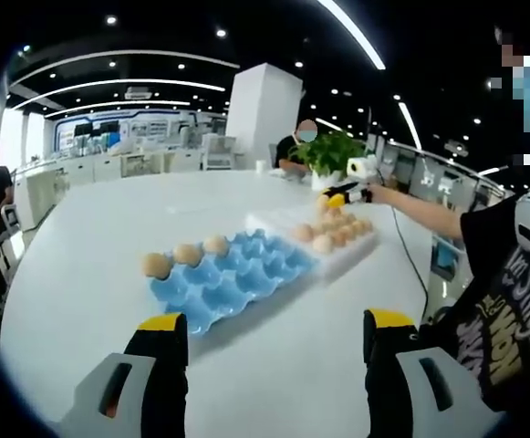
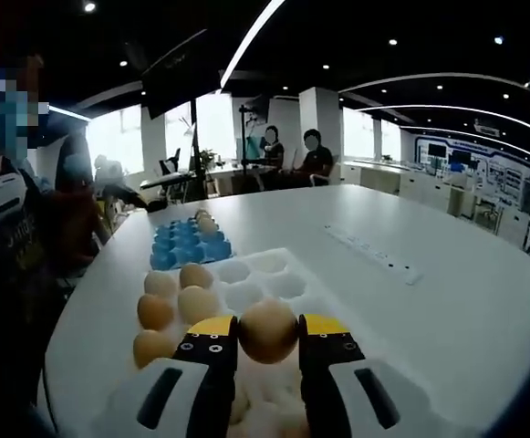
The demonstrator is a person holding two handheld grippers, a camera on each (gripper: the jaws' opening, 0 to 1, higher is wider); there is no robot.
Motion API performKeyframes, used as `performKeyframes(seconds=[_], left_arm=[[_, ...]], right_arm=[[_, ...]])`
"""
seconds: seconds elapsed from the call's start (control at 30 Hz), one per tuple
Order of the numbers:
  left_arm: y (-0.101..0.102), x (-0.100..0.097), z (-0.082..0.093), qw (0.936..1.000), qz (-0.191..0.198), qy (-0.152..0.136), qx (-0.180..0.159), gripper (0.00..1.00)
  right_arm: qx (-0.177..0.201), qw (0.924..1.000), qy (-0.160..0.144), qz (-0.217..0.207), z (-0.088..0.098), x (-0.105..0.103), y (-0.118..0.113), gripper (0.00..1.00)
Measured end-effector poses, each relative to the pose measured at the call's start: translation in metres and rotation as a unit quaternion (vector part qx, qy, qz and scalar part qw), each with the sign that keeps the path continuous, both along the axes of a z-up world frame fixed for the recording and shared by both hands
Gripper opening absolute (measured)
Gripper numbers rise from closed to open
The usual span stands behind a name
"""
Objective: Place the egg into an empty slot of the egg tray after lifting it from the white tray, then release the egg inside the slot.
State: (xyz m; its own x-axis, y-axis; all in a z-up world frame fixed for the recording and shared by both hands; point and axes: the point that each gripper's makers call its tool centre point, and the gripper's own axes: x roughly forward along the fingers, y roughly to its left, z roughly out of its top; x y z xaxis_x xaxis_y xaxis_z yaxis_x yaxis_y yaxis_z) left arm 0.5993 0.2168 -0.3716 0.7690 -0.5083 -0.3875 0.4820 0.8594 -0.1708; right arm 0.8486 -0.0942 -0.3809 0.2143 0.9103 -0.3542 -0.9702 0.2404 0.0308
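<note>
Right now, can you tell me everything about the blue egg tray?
The blue egg tray looks like moulded plastic or pulp, with rows of round cups. It lies flat on the white round table, right beside the white egg tray; whether they touch is unclear. Three brown eggs sit in a row along one edge; the other cups look empty. No claw touches it.

A smooth, faintly glossy white surface is seen on the table [image 1: 91, 274], with ceiling lights softly reflected in it. The blue egg tray [image 1: 233, 283] looks like moulded plastic with a slight sheen. The white tray [image 2: 265, 274] appears as thin, smooth plastic. The egg [image 2: 267, 330] held in the right gripper [image 2: 267, 351] shows a matt, pale-brown shell. The gripper tips are covered in yellow and black plastic, matt in finish.
</note>
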Motion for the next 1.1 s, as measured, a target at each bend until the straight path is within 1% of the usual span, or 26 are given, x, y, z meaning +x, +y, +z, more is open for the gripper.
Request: performKeyframes(seconds=[0.07,0.17,0.33,0.47,0.57,0.6,0.63,0.7,0.73,0.93,0.97,1.1], left_arm=[[0.0,0.0,0.0,1.0,0.002,-0.001,0.0,0.8],[0.001,0.001,0.0,1.0,0.007,-0.001,0.0,0.8],[-0.001,0.0,-0.006,1.0,0.007,0.003,0.003,0.8],[-0.001,-0.003,-0.01,0.9999,0.009,0.007,0.005,0.8],[-0.002,-0.005,-0.009,0.9999,0.008,0.007,0.006,0.8],[-0.003,-0.005,-0.008,0.9999,0.008,0.006,0.006,0.8],[-0.004,-0.006,-0.007,0.9999,0.007,0.005,0.006,0.8],[-0.005,-0.006,-0.007,0.9999,0.007,0.004,0.007,0.8],[-0.006,-0.006,-0.006,0.9999,0.007,0.004,0.008,0.8],[-0.015,-0.005,-0.003,1.0,0.002,0.0,0.008,0.8],[-0.016,-0.006,-0.003,1.0,0.001,0.0,0.009,0.8],[-0.016,-0.005,-0.003,1.0,0.0,0.0,0.007,0.8]], right_arm=[[0.004,1.0,0.002,0.0,0.002,0.004,0.001,0.28],[0.008,1.0,0.002,0.002,0.003,0.003,0.004,0.28],[0.014,0.9999,0.001,0.009,0.005,0.002,0.015,0.28],[0.021,0.9996,-0.002,0.018,0.008,-0.008,0.028,0.28],[0.031,0.9992,-0.006,0.024,0.013,-0.013,0.036,0.28],[0.037,0.9989,-0.007,0.029,0.015,-0.016,0.04,0.28],[0.042,0.9984,-0.011,0.035,0.016,-0.026,0.047,0.28],[0.046,0.998,-0.011,0.041,0.017,-0.032,0.052,0.28],[0.052,0.9974,-0.012,0.049,0.018,-0.037,0.059,0.28],[0.056,0.9961,-0.018,0.066,0.023,-0.047,0.074,0.28],[0.058,0.996,-0.018,0.066,0.025,-0.046,0.076,0.28],[0.063,0.9952,-0.02,0.071,0.029,-0.05,0.086,0.28]])
